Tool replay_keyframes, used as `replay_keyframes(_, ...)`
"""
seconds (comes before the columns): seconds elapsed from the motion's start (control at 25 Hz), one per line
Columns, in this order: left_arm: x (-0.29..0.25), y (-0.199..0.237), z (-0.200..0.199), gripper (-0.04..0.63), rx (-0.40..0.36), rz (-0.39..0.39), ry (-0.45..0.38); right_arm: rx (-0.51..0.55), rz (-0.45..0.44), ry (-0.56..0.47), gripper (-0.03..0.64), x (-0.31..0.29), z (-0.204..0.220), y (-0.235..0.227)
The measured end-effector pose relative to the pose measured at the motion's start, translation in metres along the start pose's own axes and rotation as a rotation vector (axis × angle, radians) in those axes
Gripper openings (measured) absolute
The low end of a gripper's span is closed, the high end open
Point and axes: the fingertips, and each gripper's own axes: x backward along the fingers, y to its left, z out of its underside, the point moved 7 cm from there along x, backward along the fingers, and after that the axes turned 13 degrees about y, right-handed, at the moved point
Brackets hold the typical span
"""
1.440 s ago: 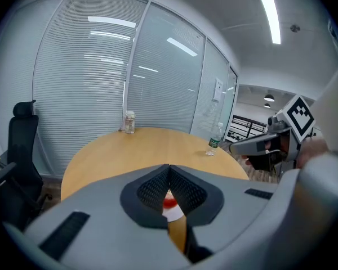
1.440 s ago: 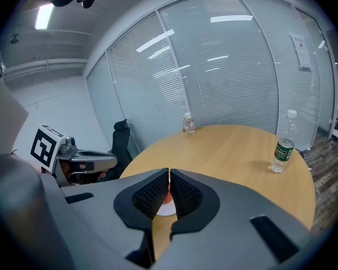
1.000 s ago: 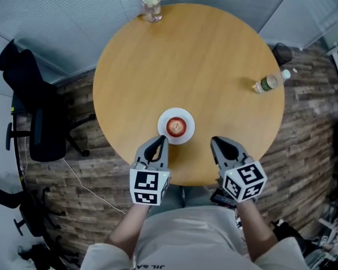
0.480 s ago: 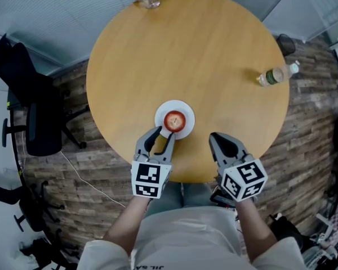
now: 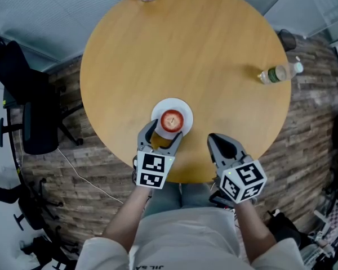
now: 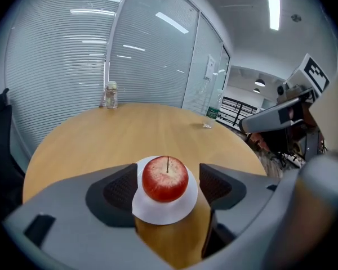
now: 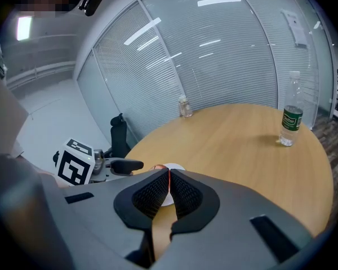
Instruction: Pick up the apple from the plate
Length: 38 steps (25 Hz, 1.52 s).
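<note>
Head view: a round wooden table [image 5: 214,55] carries a green-labelled bottle [image 5: 279,73] far right, its print too small to read. At the near edge a red, speckled apple [image 5: 172,120] sits stem-up on a white plate [image 5: 158,110]. The left gripper [image 5: 162,133] jaws are opening either side of it without touching, while the right gripper [image 5: 215,140] jaws are pressed together, empty.

Place: an office meeting room.
Walls: glass partitions [image 6: 158,66] with slatted blinds [image 6: 56,66], straight ahead of the jaws of the left gripper [image 5: 162,134].
Furniture: round wooden table [image 5: 214,49] beneath those jaws; black swivel chair [image 5: 31,114] off to their left, beside the table.
Ceiling: long strip lights [image 6: 273,4], high above the jaws.
Floor: wood-plank flooring [image 5: 310,128] around the table.
</note>
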Motion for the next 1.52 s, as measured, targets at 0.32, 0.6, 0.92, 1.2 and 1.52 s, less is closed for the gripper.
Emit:
replay_keyframes(0.32,-0.031,0.004,0.008,0.394,0.020,0.000,0.063,-0.016,0.000,0.022,0.032,-0.003,0.002,-0.005)
replay_keyframes(0.6,-0.046,0.004,0.006,0.410,0.007,0.002,0.092,-0.029,0.007,0.033,0.032,-0.002,0.005,-0.011)
replay_keyframes(0.92,-0.058,0.005,0.008,0.404,0.016,0.002,0.131,-0.037,0.009,0.041,0.032,-0.002,0.006,-0.015)
replay_keyframes(1.2,-0.057,0.006,0.008,0.397,0.019,-0.007,0.134,-0.038,0.005,0.036,0.032,-0.003,0.006,-0.015)
replay_keyframes(1.52,-0.047,0.008,0.003,0.397,0.021,-0.008,0.117,-0.025,-0.004,0.021,0.032,-0.003,0.000,-0.010)
